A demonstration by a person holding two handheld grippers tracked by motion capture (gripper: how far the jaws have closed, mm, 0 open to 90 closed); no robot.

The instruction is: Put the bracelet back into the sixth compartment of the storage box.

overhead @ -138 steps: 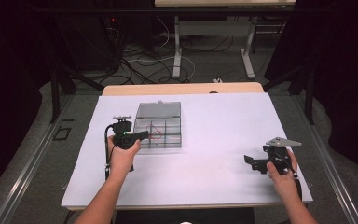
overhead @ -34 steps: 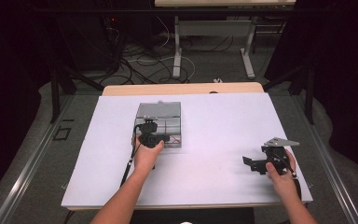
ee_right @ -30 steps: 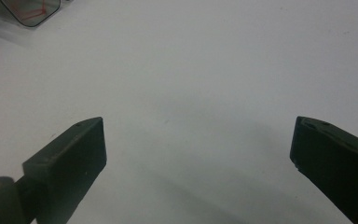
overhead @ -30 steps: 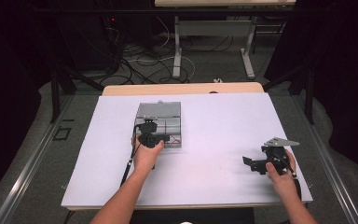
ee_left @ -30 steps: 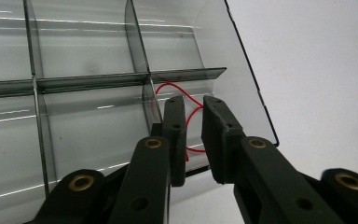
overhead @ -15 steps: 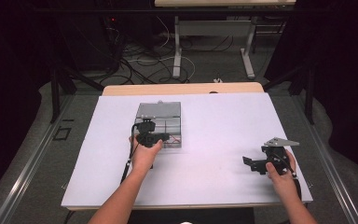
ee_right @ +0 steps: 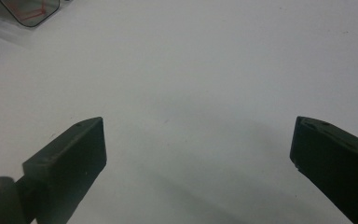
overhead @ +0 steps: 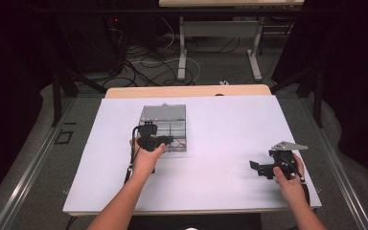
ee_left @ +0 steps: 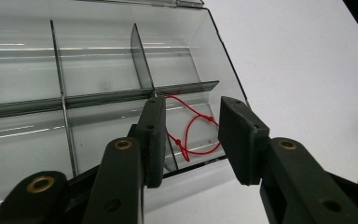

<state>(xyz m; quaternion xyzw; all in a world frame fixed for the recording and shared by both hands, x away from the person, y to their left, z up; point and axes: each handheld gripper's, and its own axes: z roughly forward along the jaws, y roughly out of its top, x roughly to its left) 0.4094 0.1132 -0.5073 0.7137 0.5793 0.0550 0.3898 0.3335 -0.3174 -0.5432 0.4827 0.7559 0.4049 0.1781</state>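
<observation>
Directly ahead of the left tool (ee_left: 191, 140), a clear compartment box (ee_left: 98, 70) lay open on the white desk (overhead: 220, 129), its smoked dividers marking off several cells. The left tool's jaws stood part-way open with a moderate gap and gripped nothing; they were poised over the box's near corner cell. Between and just beyond those jaws, a loop of red string (ee_left: 193, 130) lay on the floor of that cell, the left-hand jaw crossing in front of the divider beside it. In the high view the left hand (overhead: 146, 155) held the left tool at the box's near edge.

Well off to that tool's right, the right tool (overhead: 263, 168) rested low over bare desk surface in the right hand (overhead: 287, 179), a grey three-cornered plate (overhead: 287, 145) on top. Its jaws were spread wide and held nothing. Far ahead of it, a corner of the box showed, with red string visible inside.
</observation>
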